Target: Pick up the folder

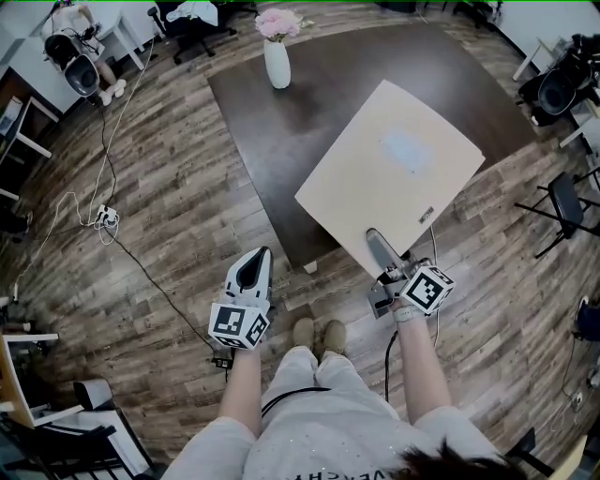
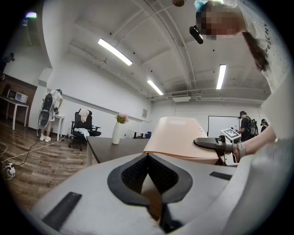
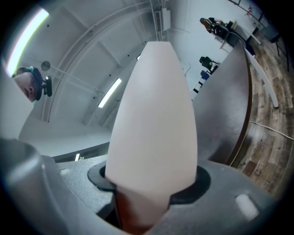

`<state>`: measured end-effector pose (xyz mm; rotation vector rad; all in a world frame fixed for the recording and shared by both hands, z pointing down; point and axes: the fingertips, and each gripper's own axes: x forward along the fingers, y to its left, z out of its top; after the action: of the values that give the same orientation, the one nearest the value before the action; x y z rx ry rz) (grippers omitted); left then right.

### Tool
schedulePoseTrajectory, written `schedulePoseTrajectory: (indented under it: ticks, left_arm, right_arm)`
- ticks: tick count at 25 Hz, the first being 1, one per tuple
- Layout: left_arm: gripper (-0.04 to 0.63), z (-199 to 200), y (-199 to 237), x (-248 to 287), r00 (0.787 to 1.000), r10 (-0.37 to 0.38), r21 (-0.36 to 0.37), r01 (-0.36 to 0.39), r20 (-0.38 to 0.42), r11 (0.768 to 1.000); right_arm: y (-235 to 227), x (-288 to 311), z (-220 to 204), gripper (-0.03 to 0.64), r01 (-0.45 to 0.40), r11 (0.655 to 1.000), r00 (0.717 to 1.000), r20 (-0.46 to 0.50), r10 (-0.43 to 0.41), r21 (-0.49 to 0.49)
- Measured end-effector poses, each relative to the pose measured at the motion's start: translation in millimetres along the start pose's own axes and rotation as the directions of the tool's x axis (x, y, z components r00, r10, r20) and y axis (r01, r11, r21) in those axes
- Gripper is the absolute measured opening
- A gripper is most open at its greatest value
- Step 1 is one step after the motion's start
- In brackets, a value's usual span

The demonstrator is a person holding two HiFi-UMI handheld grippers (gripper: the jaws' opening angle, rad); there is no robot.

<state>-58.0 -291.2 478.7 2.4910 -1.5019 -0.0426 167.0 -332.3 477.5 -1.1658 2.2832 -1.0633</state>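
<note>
A pale beige folder [image 1: 394,169] hangs tilted above the near right corner of the dark table [image 1: 309,103]. My right gripper [image 1: 380,246] is shut on the folder's near edge. In the right gripper view the folder [image 3: 156,119] fills the middle, clamped between the jaws of the right gripper [image 3: 151,186]. My left gripper [image 1: 255,267] is held over the floor, left of the folder, shut and holding nothing. In the left gripper view the left gripper [image 2: 148,158] has its tips together, and the folder [image 2: 181,135] shows beyond them with the right gripper [image 2: 206,143] on it.
A white vase [image 1: 277,64] with pink flowers stands at the table's far side. Cables and a power strip [image 1: 105,217] lie on the wood floor at left. Office chairs [image 1: 192,23] stand at the back, a black stand [image 1: 565,202] at right. The person's feet [image 1: 317,335] are below.
</note>
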Motion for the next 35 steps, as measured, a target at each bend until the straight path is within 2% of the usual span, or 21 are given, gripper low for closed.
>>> schedulePoseTrajectory:
  ticks: [9,26,35]
  left_arm:
    - [-0.002,20.7,7.3,-6.3,1.0,-0.008,0.006,0.008,0.027,1.0]
    - [-0.002,61.3,23.9,-15.1,0.997,0.007,0.024,-0.009,0.071,1.0]
    - [-0.002,79.5,26.0,-26.4,0.995,0.005,0.033,-0.009,0.102,0.999]
  right_arm:
    - [18.4,-1.3,7.9,0.279,0.004,0.996,1.0,0.012,-0.003,-0.09]
    - [50.6,1.0,32.1,0.279,0.045,0.966,0.998,0.045,-0.035,-0.255]
    - [66.4,-4.8,34.6,0.279,0.055,0.952,0.997,0.061,-0.038,-0.302]
